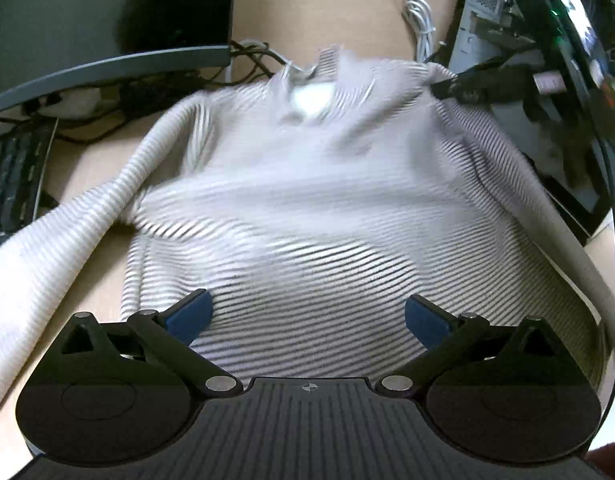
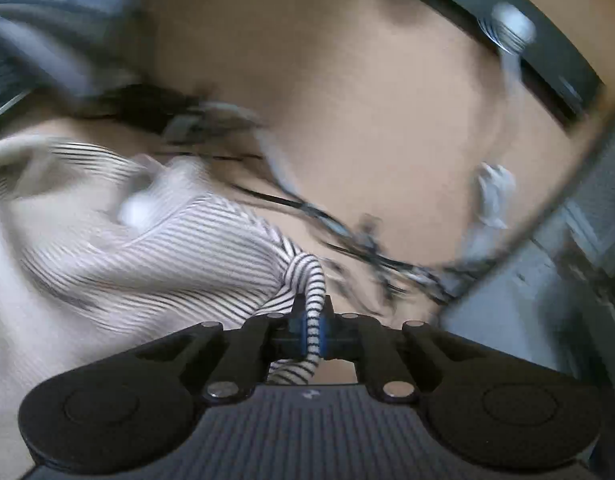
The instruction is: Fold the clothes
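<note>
A white shirt with thin black stripes [image 1: 307, 216] lies spread on the tan table, collar at the far side, one sleeve trailing to the left. My left gripper [image 1: 307, 316] is open, its blue pads [image 1: 195, 314] spread wide just above the shirt's near part, holding nothing. My right gripper [image 2: 310, 320] is shut on a bunched fold of the striped shirt [image 2: 211, 256], near the shoulder. It also shows in the left wrist view [image 1: 441, 88] pinching the shirt's far right corner. The right wrist view is motion-blurred.
A dark monitor base [image 1: 107, 64] and a keyboard [image 1: 11, 184] sit at the left. Tangled black and white cables [image 1: 419, 20] lie behind the shirt. A computer case and electronics [image 1: 555, 40] stand at the right. The table [image 2: 367, 100] extends beyond the shirt.
</note>
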The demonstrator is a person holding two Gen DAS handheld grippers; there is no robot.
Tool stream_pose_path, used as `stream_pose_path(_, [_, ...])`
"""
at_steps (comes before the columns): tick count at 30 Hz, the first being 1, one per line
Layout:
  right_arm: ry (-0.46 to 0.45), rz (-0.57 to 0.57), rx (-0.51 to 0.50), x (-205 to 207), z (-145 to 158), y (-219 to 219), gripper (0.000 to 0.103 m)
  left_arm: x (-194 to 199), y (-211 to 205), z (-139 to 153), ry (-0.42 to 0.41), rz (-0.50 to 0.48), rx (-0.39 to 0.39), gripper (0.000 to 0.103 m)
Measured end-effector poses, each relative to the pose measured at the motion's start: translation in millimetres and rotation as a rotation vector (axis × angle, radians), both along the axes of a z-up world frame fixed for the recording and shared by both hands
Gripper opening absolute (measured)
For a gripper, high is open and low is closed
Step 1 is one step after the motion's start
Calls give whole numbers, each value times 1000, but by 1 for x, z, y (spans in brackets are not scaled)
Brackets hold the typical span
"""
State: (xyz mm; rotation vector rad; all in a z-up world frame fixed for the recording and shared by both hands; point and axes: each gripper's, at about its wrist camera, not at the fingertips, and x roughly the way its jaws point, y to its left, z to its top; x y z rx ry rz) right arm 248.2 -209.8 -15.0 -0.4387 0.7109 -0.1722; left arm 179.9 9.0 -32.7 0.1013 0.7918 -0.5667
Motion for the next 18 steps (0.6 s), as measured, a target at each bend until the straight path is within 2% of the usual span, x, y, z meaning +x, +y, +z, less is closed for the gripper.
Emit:
stream_pose_path(2, [21,-31,34,3,-2,-10,5,3,-1,4,25,-6,4,103])
stream_pose_path(3, [33,-37,51,2,-6,-11,5,3,3,10,49,-8,-19,103])
stream_pose_path(6, [52,-43,84,2,-20,-6,5,18,15,36,-20,31,-92,103])
stream_pose_path(7, [50,-47,93,-1,-23,-4,6,25,16,44,-73,61,-79,103])
stream_pose_path(9, [40,-60,121,-7,-25,-3,6,43,13,57,-167,112,-29,103])
stream_pose_path(11, [28,-63,143,-12,-25,-2,6,68,1,61,-209,122,34,103])
stream_pose_path(15, [15,-55,161,-14,-25,-8,6,99,-29,45,-250,64,206,102])
stream_pose_path(17, [11,-52,172,-15,-23,-11,6,110,-41,34,-240,45,266,101])
stream_pose_path(18, [8,-50,177,-16,-23,-12,6,113,-44,27,-231,38,286,98])
